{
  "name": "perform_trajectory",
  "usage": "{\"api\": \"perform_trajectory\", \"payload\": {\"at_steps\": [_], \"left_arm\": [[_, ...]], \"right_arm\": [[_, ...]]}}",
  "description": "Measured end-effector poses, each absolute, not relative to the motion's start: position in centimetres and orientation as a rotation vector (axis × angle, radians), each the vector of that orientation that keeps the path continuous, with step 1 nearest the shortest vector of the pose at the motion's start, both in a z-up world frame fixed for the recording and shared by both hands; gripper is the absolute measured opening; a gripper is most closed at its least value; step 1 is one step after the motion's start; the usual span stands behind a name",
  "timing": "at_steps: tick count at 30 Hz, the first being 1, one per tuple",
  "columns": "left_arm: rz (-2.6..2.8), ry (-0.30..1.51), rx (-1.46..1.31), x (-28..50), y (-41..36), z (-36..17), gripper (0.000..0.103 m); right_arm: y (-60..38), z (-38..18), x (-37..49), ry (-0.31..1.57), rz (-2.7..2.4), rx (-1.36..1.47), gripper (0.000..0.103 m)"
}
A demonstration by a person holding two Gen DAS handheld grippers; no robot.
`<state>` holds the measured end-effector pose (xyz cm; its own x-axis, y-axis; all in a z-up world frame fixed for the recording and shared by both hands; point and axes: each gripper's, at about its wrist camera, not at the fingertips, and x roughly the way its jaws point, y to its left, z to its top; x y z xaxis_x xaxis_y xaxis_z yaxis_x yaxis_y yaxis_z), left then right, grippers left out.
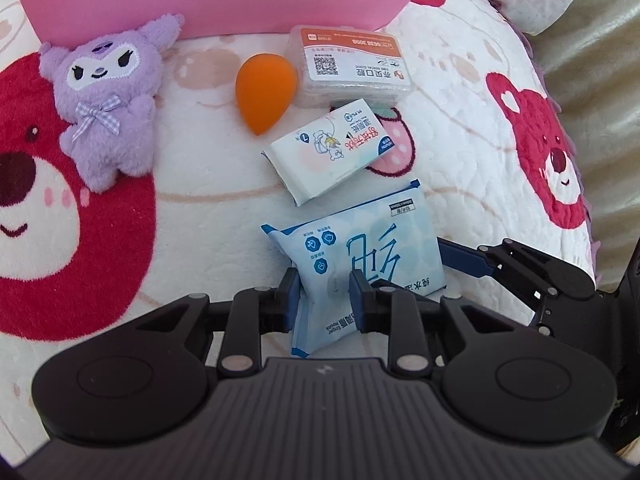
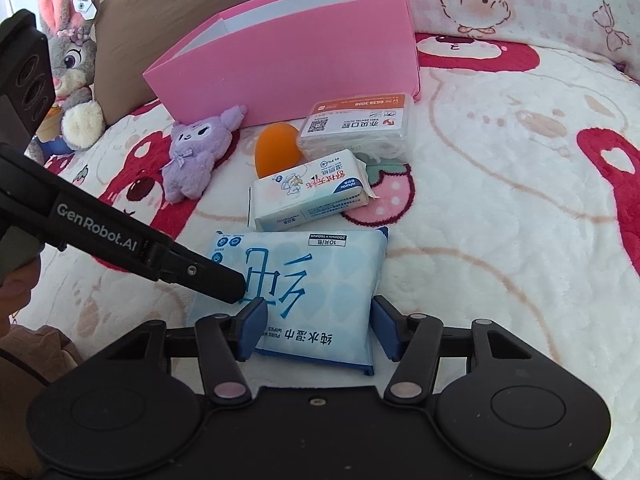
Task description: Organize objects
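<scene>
Your left gripper (image 1: 325, 294) pinches the crinkly blue wipes pack (image 2: 308, 280) on the fluffy blanket (image 2: 500, 220); your right gripper (image 2: 318, 326) straddles its near edge, pads not pressing.

Bear-print blanket (image 2: 500, 200); brown cushion (image 2: 132, 32); grey rabbit plush (image 2: 74, 60) beside it.

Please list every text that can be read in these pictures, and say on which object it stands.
"GenRobot.AI": left gripper arm.
"PURE WATER WIPES", "10片/包", "200mm×150mm": blue wet wipes pack.
"6638 3098": clear plastic box label.
White tissue pack: print too small.
</scene>
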<state>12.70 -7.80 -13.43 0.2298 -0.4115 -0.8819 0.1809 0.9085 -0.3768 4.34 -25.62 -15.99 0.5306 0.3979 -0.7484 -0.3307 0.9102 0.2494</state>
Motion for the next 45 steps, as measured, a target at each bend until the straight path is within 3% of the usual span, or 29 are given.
{"api": "perform_trajectory", "payload": {"at_steps": [15,45], "left_arm": [[-0.445,1.275,-0.284,11.0,-6.7,-11.5,0.025],[-0.515,1.118,-0.222,6.7,-3.6,-3.8,0.024]], "right_arm": [[-25.0,-14.3,3.3,0.898,0.437,0.072,0.062],[-21.2,-7.1,0.0,0.853,0.446,-0.005,0.079]]}}
